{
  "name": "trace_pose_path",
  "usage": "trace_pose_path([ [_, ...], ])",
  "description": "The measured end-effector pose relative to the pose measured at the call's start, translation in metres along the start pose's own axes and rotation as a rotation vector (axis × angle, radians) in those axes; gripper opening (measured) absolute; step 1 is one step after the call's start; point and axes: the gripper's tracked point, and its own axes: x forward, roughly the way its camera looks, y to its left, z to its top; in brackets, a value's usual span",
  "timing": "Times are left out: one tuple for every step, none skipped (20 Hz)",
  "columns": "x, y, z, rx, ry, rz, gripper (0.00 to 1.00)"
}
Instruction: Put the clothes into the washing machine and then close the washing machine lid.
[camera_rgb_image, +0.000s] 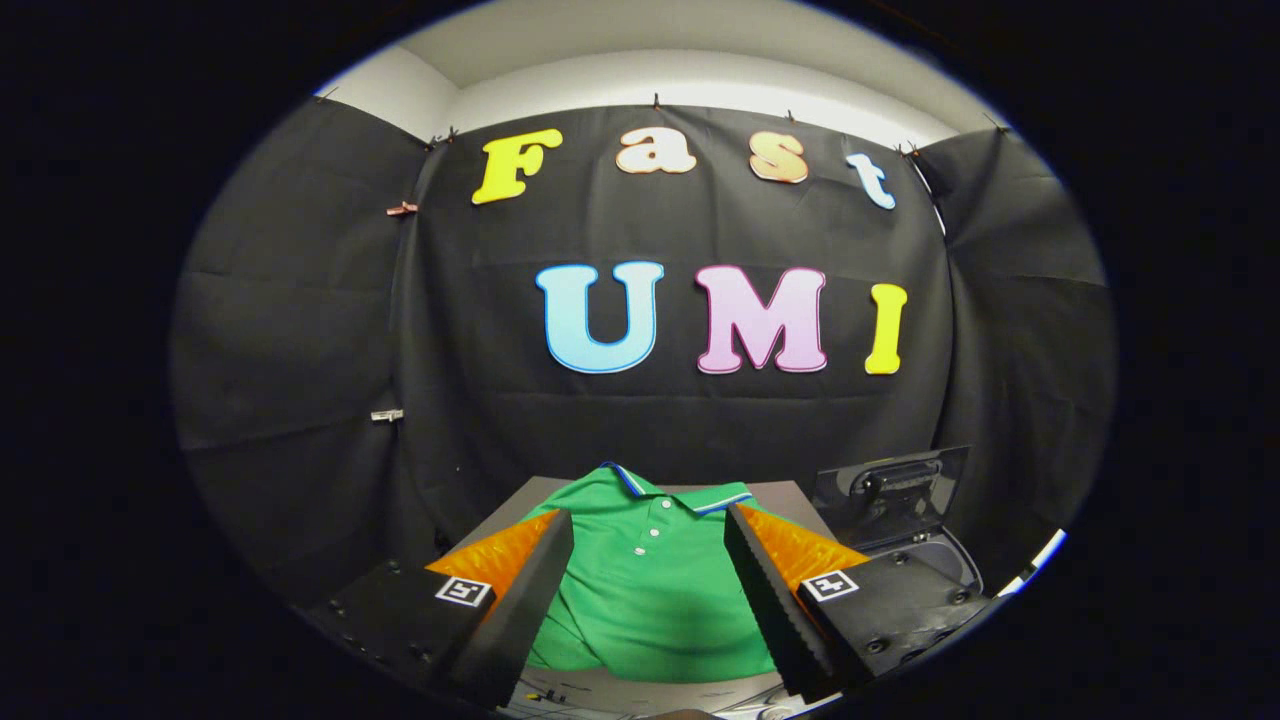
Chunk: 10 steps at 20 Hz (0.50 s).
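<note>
A green polo shirt with a blue-and-white collar and white buttons lies spread on a grey table, collar toward the booth wall. My gripper is open, its two fingers spread wide on either side of the shirt and above it, touching nothing. To the right, beyond the right finger, stands the washing machine with its dark lid raised upright and the drum opening just below it, partly hidden behind the finger.
The black booth wall closes off the space behind and on both sides of the table. The table's near edge runs below the shirt's hem, between the fingers.
</note>
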Motion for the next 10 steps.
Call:
trace_pose_path([
  [0.007, -0.002, -0.001, 0.006, 0.028, -0.008, 0.97],
  [0.013, -0.003, -0.005, 0.006, 0.064, -0.015, 0.96],
  [0.021, -0.004, -0.01, 0.008, 0.102, -0.022, 0.97],
  [0.029, -0.004, -0.015, 0.018, 0.139, -0.026, 0.97],
  [0.037, -0.001, -0.02, 0.026, 0.177, -0.018, 0.97],
  [0.043, 0.007, -0.03, 0.027, 0.227, 0.004, 0.96],
  [0.049, 0.014, -0.044, 0.006, 0.298, 0.025, 0.96],
  [0.053, 0.011, -0.055, -0.03, 0.355, 0.01, 0.96],
  [0.056, 0.008, -0.066, -0.044, 0.404, 0.004, 0.97],
  [0.063, 0.004, -0.073, -0.043, 0.439, -0.006, 0.96],
])
